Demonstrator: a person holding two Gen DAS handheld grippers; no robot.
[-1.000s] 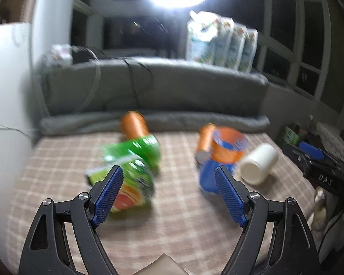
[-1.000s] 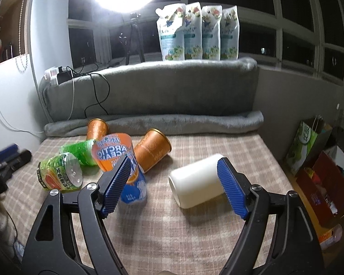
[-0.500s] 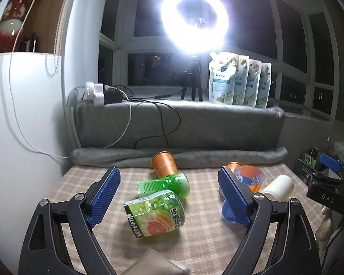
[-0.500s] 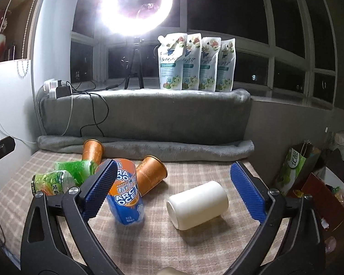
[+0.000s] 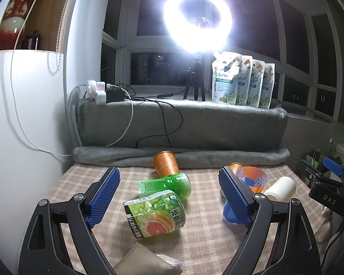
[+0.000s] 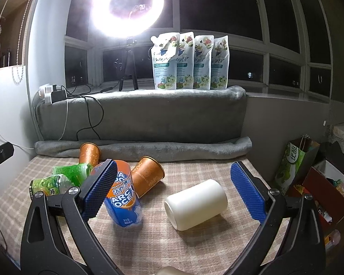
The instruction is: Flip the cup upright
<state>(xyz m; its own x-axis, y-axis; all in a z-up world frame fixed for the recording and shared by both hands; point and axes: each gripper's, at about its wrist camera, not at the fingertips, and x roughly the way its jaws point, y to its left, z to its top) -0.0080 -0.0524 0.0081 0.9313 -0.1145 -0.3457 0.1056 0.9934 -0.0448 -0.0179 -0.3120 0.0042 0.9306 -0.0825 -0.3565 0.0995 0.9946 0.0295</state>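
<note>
Checked cloth covered the desk (image 6: pixel 195 247), and the white cup (image 6: pixel 196 204) lay on its side toward the right, mouth turned near-left, with bare cloth all around it. The right hand-held gripper (image 6: pixel 174 193) hung above the near edge with its blue pads spread wide and gripping nothing; the cup lay between them in the right wrist view, nearer the right pad, touching neither.

To the cup's left stood the orange-and-blue paper cup (image 6: pixel 123 198), tilted, its side hidden partly by the left pad. A copper cup (image 6: pixel 148 175) lay just behind it, and a second copper cup (image 6: pixel 89 152) lay farther left by the folded grey blanket (image 6: pixel 149 147) that bounded the far edge. Two green cups crowded the left side: one green cup (image 5: pixel 165 183) farther back and the grapefruit-print cup (image 5: pixel 156 209) nearer.

The left hand-held gripper (image 5: pixel 169 196) was likewise wide apart and empty, held over the near-left part of the desk. From its view the white cup (image 5: pixel 281 188) lay close to the right edge, beyond which the surface dropped away toward bags (image 6: pixel 295 160) on the floor.
</note>
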